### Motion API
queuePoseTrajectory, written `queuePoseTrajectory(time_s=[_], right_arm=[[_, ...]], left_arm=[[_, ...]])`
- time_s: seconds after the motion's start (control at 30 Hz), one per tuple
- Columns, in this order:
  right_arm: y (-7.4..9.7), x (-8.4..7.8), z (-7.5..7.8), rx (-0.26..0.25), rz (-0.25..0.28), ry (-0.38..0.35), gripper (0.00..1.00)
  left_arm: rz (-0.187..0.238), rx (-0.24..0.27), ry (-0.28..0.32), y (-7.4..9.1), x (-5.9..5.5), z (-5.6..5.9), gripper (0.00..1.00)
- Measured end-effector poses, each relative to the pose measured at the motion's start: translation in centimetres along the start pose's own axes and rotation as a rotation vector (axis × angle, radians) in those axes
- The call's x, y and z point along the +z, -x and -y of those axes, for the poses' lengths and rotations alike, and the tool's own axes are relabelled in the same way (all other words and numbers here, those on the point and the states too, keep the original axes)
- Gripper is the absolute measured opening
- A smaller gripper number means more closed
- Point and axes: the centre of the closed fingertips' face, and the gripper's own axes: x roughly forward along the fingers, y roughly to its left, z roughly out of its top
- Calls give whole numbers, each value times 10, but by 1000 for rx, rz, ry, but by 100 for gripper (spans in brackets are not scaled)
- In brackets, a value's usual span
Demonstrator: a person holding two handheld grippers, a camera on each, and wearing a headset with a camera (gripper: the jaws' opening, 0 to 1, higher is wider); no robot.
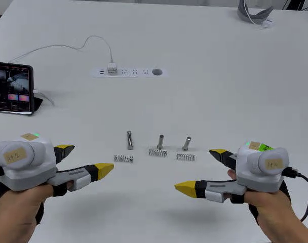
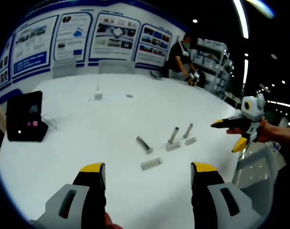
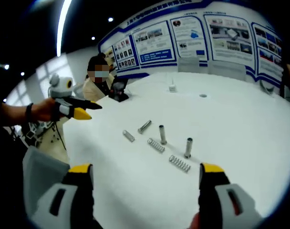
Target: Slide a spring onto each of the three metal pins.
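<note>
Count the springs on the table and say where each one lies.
3, all loose on the table: left spring before the lying pin, middle spring at the middle pin, right spring before the right pin. None seems hidden.

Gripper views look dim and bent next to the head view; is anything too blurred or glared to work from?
Head view: even light, faint shadows, pins and springs sharp. Left gripper view: fisheye curves the table, room dark, ceiling lights streak, parts small but readable. Right gripper view: same bend, bright streak upper left, edges soft.
</note>
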Motion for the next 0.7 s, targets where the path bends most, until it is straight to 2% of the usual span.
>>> queuePoseTrajectory(time_s=[0.2, 0.33, 0.7], right_arm=[[1, -6, 0, 9, 10, -34, 94], [1, -9, 1, 1, 12, -51, 95], [1, -11, 0, -6, 8, -60, 96]], left_arm=[[-3, -6, -8, -17, 8, -2, 74], [-37, -13, -16, -27, 6, -3, 78], [-60, -27, 8, -51, 7, -9, 80]])
